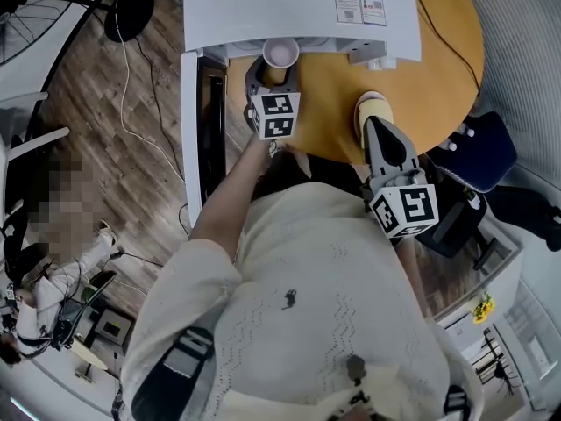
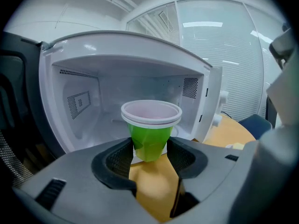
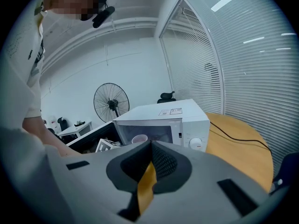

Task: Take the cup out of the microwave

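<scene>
Green thin-walled cup with a white rim (image 2: 150, 134) is pinched between the left gripper's (image 2: 149, 149) pads, with the open white microwave oven (image 2: 70, 78) just beyond the fingertips. Draw it back level and squeeze gently, since the wall looks soft. Cup and oven cavity both look empty. The right gripper's (image 3: 149, 161) fingers are pressed together on nothing.

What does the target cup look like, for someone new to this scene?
Find the white microwave on the round wooden table, door open. At its cavity mouth the left claw grips a small cup. It is the only green thing there, with a pale pink rim.
</scene>
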Demonstrator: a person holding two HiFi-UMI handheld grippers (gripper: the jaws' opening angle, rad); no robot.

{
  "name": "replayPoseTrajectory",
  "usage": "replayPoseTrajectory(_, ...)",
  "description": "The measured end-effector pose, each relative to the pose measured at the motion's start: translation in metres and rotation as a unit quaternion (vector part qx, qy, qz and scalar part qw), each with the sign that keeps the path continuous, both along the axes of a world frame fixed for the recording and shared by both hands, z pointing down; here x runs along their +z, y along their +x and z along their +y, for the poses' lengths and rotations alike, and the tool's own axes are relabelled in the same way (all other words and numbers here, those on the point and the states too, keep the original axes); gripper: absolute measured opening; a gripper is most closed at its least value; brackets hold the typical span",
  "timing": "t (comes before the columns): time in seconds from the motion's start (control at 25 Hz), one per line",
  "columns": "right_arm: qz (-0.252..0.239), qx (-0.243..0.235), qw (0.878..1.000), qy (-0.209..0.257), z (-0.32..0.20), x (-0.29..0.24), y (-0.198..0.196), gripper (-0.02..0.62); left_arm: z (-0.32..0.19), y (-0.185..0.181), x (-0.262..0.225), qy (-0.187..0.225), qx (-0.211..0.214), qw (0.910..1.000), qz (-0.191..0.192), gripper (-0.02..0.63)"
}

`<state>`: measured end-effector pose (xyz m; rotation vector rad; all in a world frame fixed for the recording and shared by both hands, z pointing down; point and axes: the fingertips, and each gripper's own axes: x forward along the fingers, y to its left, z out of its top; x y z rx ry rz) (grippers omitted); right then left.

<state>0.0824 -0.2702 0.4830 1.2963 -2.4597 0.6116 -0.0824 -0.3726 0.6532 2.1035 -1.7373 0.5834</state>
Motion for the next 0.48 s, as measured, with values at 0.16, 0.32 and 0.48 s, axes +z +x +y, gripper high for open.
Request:
replayPoseTrajectory(0.16, -0.005, 0.0, 1.0, 0.0, 0.008, 0.001, -0.004, 0.009, 0.015, 0.001, -0.001, 0.0, 0.008, 1.0, -0.001, 0.249)
replayPoseTrajectory(0.32, -0.007, -0.005, 1.0, 0.003, 0.017, -0.001, -0.01, 0.009, 0.03, 0.003, -0.007, 0.001, 0.015, 0.9999, 0.002, 0.249)
replayPoseTrajectory(0.48, -0.01, -0.004, 1.0, 0.003, 0.026, -0.001, -0.014, 0.009, 0.048, 0.004, -0.014, 0.0, 0.023, 0.9997, 0.005, 0.249)
